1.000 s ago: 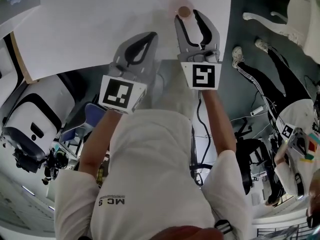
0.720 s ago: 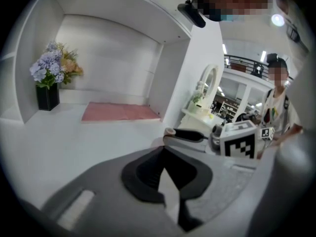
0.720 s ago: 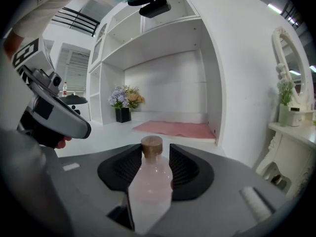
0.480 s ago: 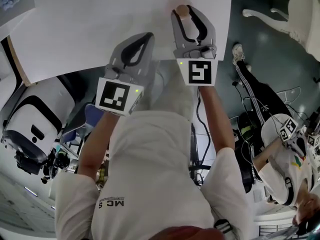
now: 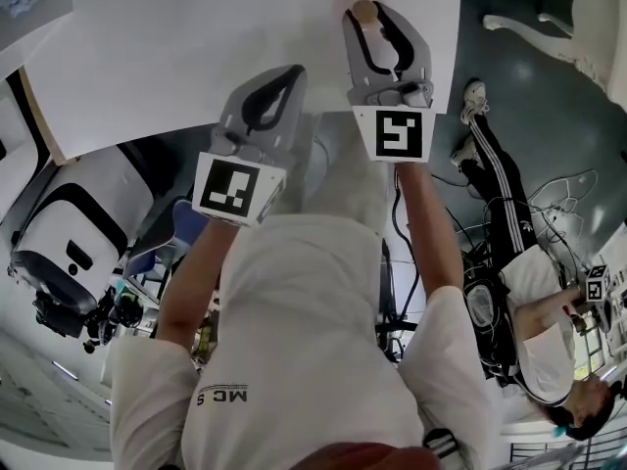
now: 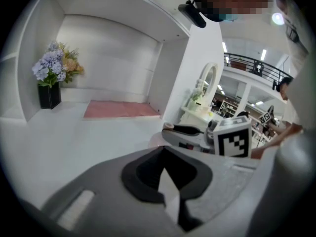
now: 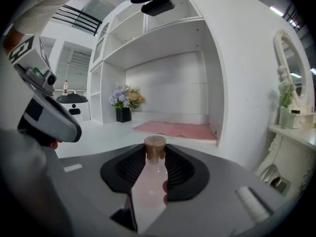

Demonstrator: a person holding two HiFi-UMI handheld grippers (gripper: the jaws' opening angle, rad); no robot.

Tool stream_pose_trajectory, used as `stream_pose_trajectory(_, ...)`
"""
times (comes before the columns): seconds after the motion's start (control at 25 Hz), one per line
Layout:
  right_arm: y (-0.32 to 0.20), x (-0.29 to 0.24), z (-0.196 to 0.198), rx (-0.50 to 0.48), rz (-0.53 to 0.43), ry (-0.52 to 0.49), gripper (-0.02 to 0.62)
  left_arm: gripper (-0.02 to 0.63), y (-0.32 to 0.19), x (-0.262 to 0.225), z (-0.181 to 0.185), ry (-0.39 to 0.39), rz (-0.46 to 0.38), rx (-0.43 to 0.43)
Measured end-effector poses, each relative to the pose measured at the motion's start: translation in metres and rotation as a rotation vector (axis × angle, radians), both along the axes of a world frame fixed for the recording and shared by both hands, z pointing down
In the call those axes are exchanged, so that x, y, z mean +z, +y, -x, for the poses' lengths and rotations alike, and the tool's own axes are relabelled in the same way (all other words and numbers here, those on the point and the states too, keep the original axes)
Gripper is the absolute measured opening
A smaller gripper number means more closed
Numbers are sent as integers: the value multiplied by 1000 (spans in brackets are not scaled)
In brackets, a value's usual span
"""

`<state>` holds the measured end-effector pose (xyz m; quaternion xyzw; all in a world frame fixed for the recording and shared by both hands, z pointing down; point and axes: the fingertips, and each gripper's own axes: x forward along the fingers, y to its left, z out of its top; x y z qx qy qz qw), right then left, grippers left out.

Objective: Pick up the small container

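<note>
- Grabbing looks like the step going on now. The small container stands on the white table, near the table's right side in the head view. I think the lift off the table is not yet done.
- The left gripper hangs over the near edge of the table. Its fingers are together, with nothing between them and nothing touched.
- The right gripper reaches further over the table, pointing a little down. Its jaws have just been closing, and the container with its brown cap is between them. The black pads sit tight on both sides of the container, right at the tips.
- What is left, I think: raise the container up off the table.
</note>
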<state>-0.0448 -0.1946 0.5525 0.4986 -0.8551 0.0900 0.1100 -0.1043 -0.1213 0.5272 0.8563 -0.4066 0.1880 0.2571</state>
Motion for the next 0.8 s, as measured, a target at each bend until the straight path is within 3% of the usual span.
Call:
stream_pose_trajectory(0.4, 11, -11, -5, -16, 5, -12, 120, 0, 3, -6, -6, -1, -10, -6)
stream_pose_trajectory(0.8, 19, -58, -14, -33, -23, -45, 120, 0, -4, -35, -11, 5, -51, -37)
